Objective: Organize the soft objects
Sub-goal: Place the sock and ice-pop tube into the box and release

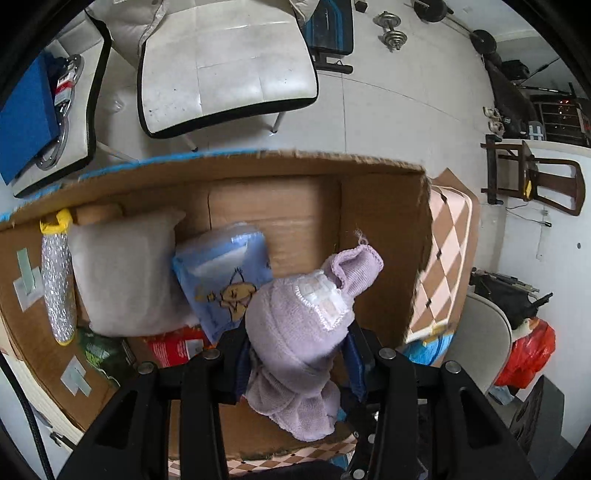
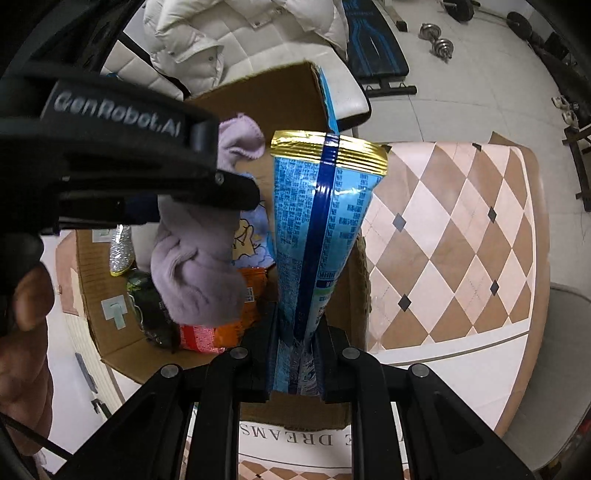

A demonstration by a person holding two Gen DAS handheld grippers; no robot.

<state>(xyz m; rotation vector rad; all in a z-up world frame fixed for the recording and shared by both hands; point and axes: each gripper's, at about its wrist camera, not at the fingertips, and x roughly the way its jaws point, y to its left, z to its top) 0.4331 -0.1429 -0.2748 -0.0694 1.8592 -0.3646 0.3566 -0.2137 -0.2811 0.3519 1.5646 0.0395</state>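
- We see the left gripper [image 1: 295,354] clamped on a lilac fleece garment [image 1: 295,332]; jaws closed tight into the fabric, cloth bunched up between them and hanging out both ends.
- Garment hangs above the open cardboard box [image 1: 369,221], over its right half, not resting on the box floor as far as we can tell.
- In the box: white pillow [image 1: 125,273] at left, blue printed pouch [image 1: 225,273] leaning against it, silver glitter tube [image 1: 57,280] with yellow ends along the left wall, red packet [image 1: 173,345] and dark green packet [image 1: 99,352] at the near edge.
- The right gripper [image 2: 295,354] pinches the bottom end of a blue snack bag [image 2: 325,221] with a gold top seal; jaws narrow, closed on the bag, bag standing upright.
- Snack bag sits over the box's right wall, next to the lilac garment.
- Box stands on a checkered table top [image 2: 461,240].
- White chair [image 1: 225,70] and dumbbell [image 1: 391,29] on the floor beyond the box.
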